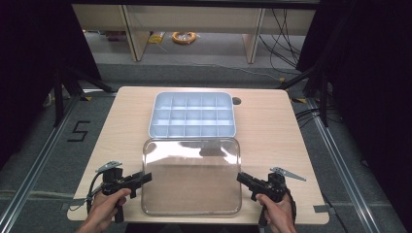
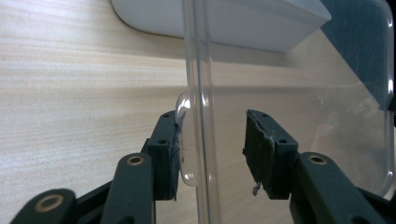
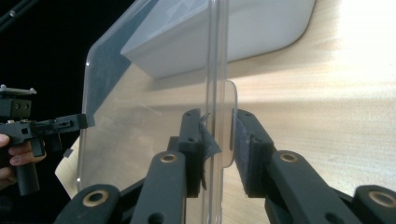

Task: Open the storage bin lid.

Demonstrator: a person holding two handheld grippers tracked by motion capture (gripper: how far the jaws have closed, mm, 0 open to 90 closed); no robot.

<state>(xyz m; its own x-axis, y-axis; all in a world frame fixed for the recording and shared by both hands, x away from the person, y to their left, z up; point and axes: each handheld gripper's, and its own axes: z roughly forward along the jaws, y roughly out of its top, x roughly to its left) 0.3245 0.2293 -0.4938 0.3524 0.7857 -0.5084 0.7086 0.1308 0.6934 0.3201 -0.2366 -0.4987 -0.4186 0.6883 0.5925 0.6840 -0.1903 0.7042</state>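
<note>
Clear lid is lying on the counter just before the divided tray, the left gripper and right gripper flanking its sides. Left gripper view: jaws are clamping the rim tab, one pad seemingly apart. Right gripper view: jaws are pinching the opposite tab. Stiff, light and slippery, I judge; edges are blurring into glare.

Tabletop carries two things, centred. Compartment tray sits at the far side; lid lies on the near side, its far edge just beside the tray's near wall. Left tongs at the lid's left edge, right tongs at its right edge, each with the lid's rim between the jaws. Cable hole just right of the tray's far corner.
</note>
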